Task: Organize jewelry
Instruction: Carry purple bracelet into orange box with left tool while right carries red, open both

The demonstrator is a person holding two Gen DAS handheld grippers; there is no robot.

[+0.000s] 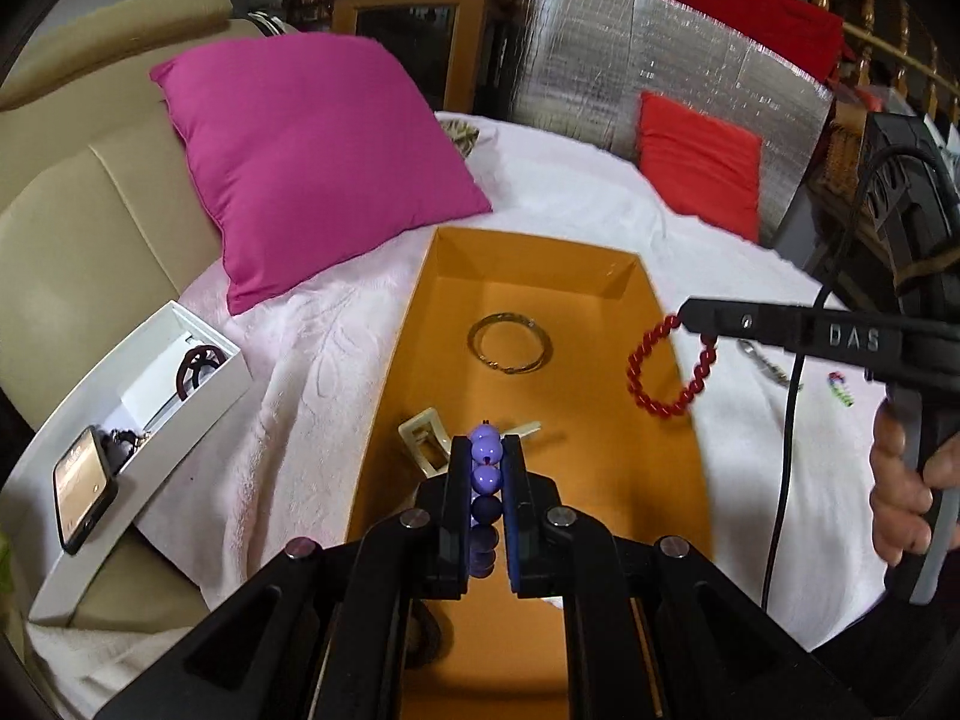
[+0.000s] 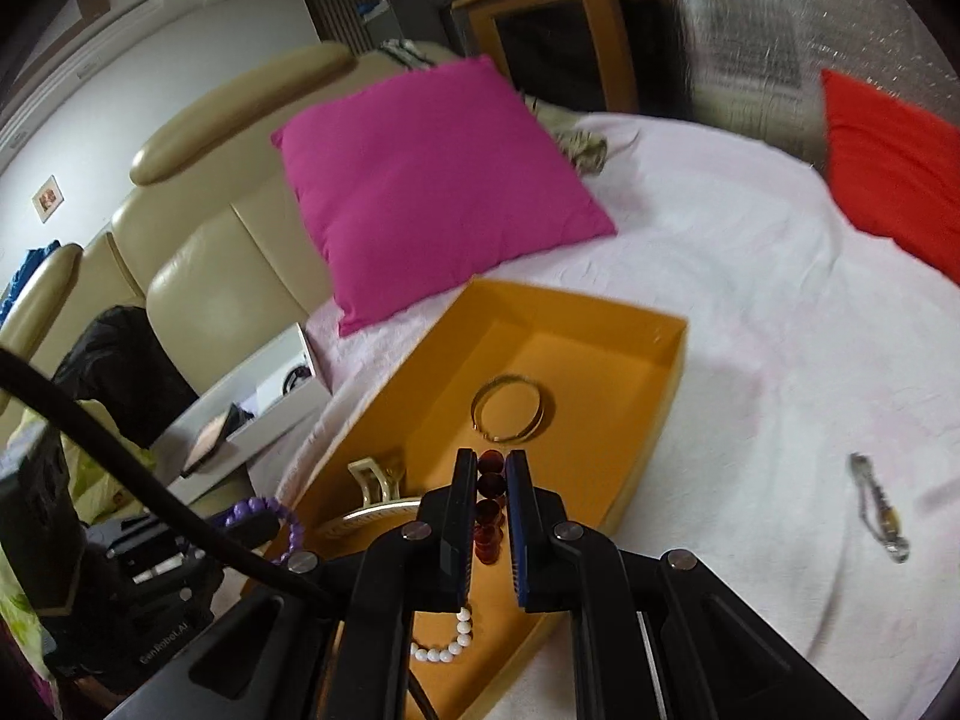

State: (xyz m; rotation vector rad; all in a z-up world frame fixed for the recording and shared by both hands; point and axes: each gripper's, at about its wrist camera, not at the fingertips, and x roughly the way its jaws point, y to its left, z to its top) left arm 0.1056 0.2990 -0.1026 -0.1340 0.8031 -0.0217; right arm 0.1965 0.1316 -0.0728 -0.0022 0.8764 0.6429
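Jewelry sits partly sorted in an open orange cardboard box [image 1: 384,372] resting on a white bedspread [image 1: 600,204]. The left gripper [image 1: 486,450] has its jaws clamped on a string of purple beads [image 1: 485,462], held above the near end of the box; in the right wrist view this purple bracelet [image 2: 282,510] hangs just over the box's left wall. The right gripper [image 2: 492,462] pinches a red bead bracelet [image 2: 489,483], whose loop [image 1: 666,366] dangles over the box's right edge in the left wrist view. On the box floor lie a gold bangle [image 1: 509,341], a cream hair claw clip [image 1: 423,441] and, nearer the right camera, a white pearl bracelet [image 2: 447,642]. A metal wristwatch [image 2: 879,510] lies on the bedspread to the right, well apart from the box. A magenta cushion [image 1: 312,162] leans beside the box's far left corner, and a red cushion [image 1: 699,162] lies farther right. A white tray [image 1: 90,420] on the beige sofa holds a phone [image 1: 81,489].
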